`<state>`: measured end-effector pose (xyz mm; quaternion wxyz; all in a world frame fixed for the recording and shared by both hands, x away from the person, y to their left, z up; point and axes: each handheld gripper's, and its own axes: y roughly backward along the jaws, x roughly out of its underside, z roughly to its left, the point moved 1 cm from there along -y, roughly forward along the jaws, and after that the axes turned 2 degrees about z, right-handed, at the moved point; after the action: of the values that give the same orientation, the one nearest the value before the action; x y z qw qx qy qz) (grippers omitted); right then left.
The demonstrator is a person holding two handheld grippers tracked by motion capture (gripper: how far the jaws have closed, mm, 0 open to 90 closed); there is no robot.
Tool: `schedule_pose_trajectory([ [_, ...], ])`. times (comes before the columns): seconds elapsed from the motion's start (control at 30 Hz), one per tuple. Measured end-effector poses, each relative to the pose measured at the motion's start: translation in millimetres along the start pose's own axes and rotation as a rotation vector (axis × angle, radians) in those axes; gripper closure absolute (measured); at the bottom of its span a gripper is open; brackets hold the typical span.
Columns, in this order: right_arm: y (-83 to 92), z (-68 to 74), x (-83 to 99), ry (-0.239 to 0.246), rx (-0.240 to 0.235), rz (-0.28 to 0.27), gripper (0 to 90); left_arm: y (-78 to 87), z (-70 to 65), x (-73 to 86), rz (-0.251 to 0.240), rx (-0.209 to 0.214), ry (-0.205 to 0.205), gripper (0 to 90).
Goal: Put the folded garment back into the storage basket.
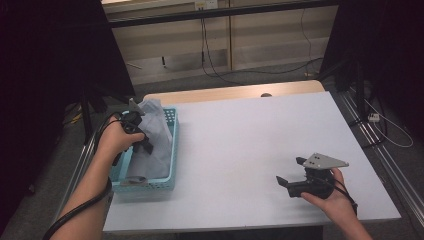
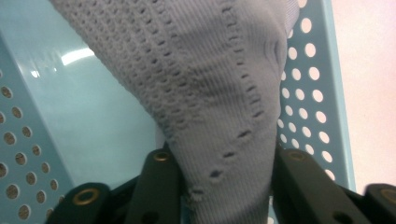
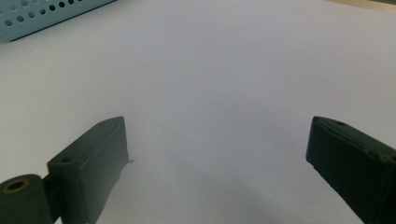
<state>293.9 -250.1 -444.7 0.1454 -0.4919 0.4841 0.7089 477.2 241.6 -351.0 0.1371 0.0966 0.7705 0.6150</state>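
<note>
A grey knitted cloth [image 1: 156, 131] hangs into a light blue perforated basket [image 1: 173, 150] at the table's left edge. My left gripper [image 1: 144, 144] reaches into the basket, shut on the cloth. In the left gripper view the cloth [image 2: 210, 88] fills the gap between both black jaws of the left gripper [image 2: 226, 168], with the basket's wall [image 2: 93, 116] behind it. My right gripper [image 1: 291, 171] rests in a hand near the table's front right corner. It points left, open, with nothing between the jaws of the right gripper [image 3: 217, 140] but bare table.
The white table [image 1: 250, 125] has a wooden strip along its far edge. The basket's corner [image 3: 46, 16] lies far ahead of the right gripper. Cables [image 1: 210, 60] run over the floor behind the table, and dark curtains stand on both sides.
</note>
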Motion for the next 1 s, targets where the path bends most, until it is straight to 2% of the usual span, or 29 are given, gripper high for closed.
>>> schedule_pose_trajectory([
  [0.4, -0.6, 2.2, -0.1, 0.005, -0.003, 0.001, 5.4, 0.2, 7.6, 3.8, -0.038, 0.008, 0.035, 61.8],
  [0.57, 0.1, 2.5, -0.1, 0.005, -0.001, 0.002, 5.4, -0.1, 10.3, 6.0, -0.049, 0.005, 0.031, 57.1],
  [1.0, -1.2, 3.8, -0.1, 0.006, 0.0, 0.005, 5.4, -0.4, 14.6, 7.6, -0.066, 0.003, 0.029, 55.0],
])
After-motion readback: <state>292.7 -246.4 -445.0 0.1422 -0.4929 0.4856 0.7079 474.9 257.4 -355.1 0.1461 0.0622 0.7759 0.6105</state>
